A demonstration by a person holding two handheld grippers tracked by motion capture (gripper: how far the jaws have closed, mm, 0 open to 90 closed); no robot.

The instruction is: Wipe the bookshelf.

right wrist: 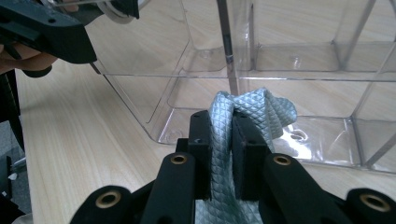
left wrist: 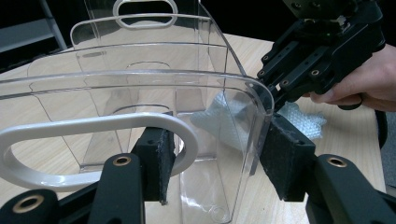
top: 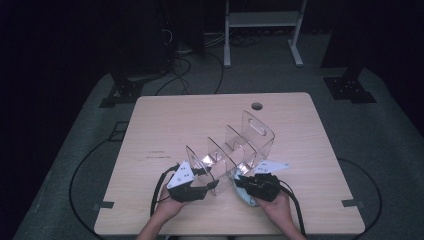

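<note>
- A person seated at the near edge of the counter (top: pixel 165 120) works on a clear plastic divided organiser (top: pixel 235 150), which sits slanted from the counter's middle toward that edge
- The left gripper (left wrist: pixel 210 161) is partly open, its pads clamped on the curved end wall of the organiser, one pad inside by the white handle cut-out (left wrist: pixel 93 140), the other outside the corner
- The right gripper (right wrist: pixel 222 140) is nearly closed, pinching a bunched grey quilted cloth (right wrist: pixel 252 112) just outside the organiser's near wall
- The step in hand looks like wiping the organiser, or tucking the cloth into a compartment
- To do it well, the left grip should hold firm so the light plastic does not slide or tip, while the right lifts the cloth clear over the wall rather than pushing against it
</note>
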